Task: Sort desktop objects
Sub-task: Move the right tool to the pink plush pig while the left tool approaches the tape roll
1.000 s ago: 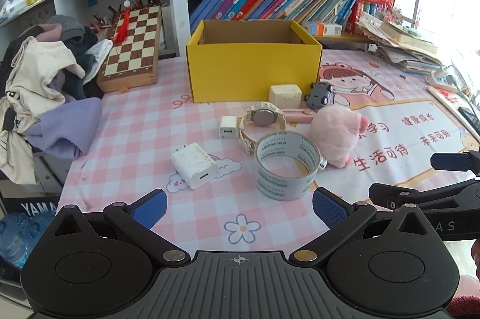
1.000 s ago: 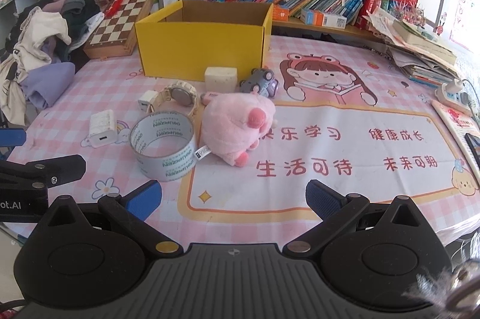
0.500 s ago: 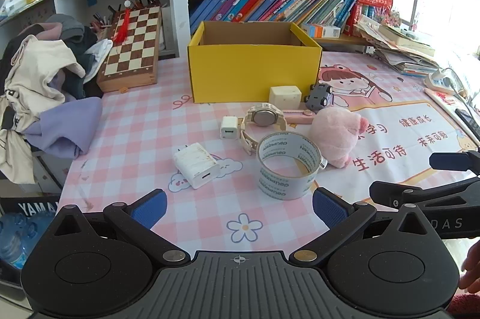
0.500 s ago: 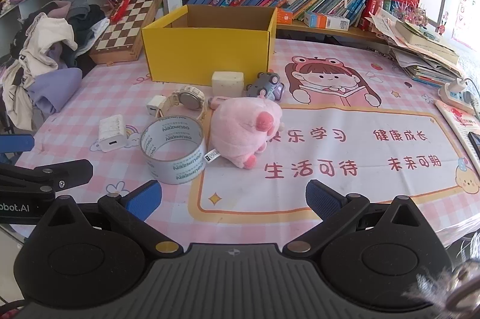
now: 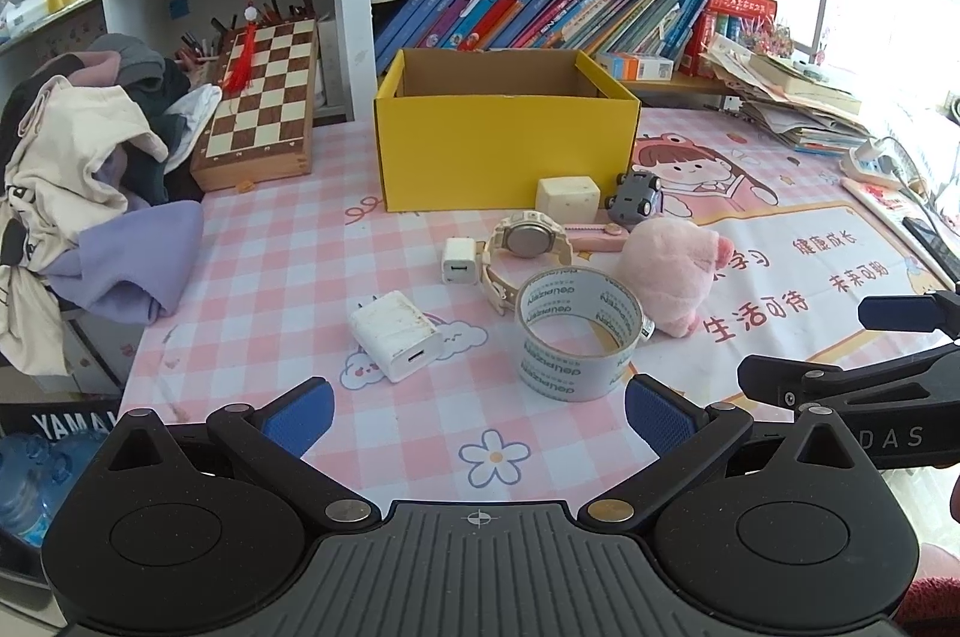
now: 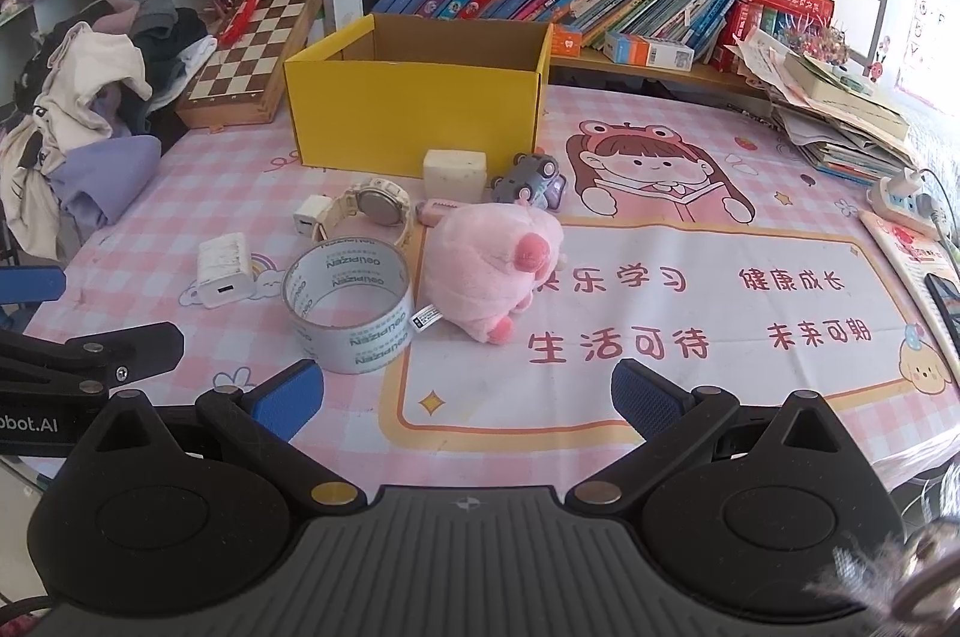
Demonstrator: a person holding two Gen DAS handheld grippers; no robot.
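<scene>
An open yellow box (image 5: 507, 151) (image 6: 414, 109) stands at the back of the pink checked table. In front of it lie a tape roll (image 5: 579, 334) (image 6: 348, 304), a pink plush pig (image 5: 669, 268) (image 6: 489, 268), a cream watch (image 5: 525, 241) (image 6: 378, 208), a large white charger (image 5: 396, 334) (image 6: 225, 268), a small white plug (image 5: 459, 262) (image 6: 309, 223), a cream cube (image 5: 567, 196) (image 6: 453, 172), a grey toy car (image 5: 636, 196) (image 6: 531, 184) and a pink utility knife (image 5: 594, 238). My left gripper (image 5: 477, 409) is open and empty, near the tape. My right gripper (image 6: 465, 400) is open and empty, near the pig.
A chessboard case (image 5: 261, 109) and a heap of clothes (image 5: 72, 193) sit at the left. Bookshelves (image 5: 540, 7) run behind the box. Stacked papers (image 6: 840, 115), a power strip (image 6: 906, 202) and a phone (image 6: 945, 298) lie at the right edge.
Both grippers have moved slightly forward toward the objects; the table items appear a little closer and higher in view. Nothing on the table has moved.
</scene>
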